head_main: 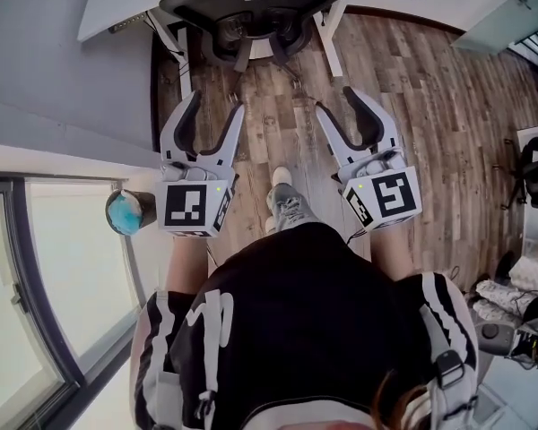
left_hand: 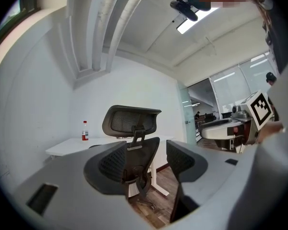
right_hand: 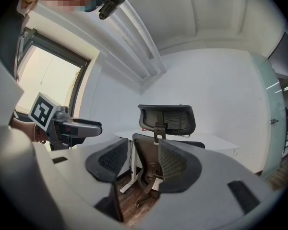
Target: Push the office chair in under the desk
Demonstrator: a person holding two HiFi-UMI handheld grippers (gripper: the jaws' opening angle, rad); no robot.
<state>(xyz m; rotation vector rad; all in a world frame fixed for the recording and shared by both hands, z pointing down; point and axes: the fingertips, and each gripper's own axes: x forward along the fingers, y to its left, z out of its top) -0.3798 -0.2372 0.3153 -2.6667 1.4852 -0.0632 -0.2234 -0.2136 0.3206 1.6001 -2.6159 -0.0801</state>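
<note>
Office chair (head_main: 255,12) stands at the far end by the white desk (head_main: 117,12), backrest facing the person and untouched. Approach seems in hand: left gripper (head_main: 215,106) and right gripper (head_main: 336,103) are short of it, jaws apart and empty. Next, probably, they meet the backrest and push far.

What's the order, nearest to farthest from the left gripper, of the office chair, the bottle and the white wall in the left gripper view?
1. Office chair, straight ahead.
2. Bottle, to the left, standing on the desk beyond the chair.
3. Wall, at the very back.
</note>
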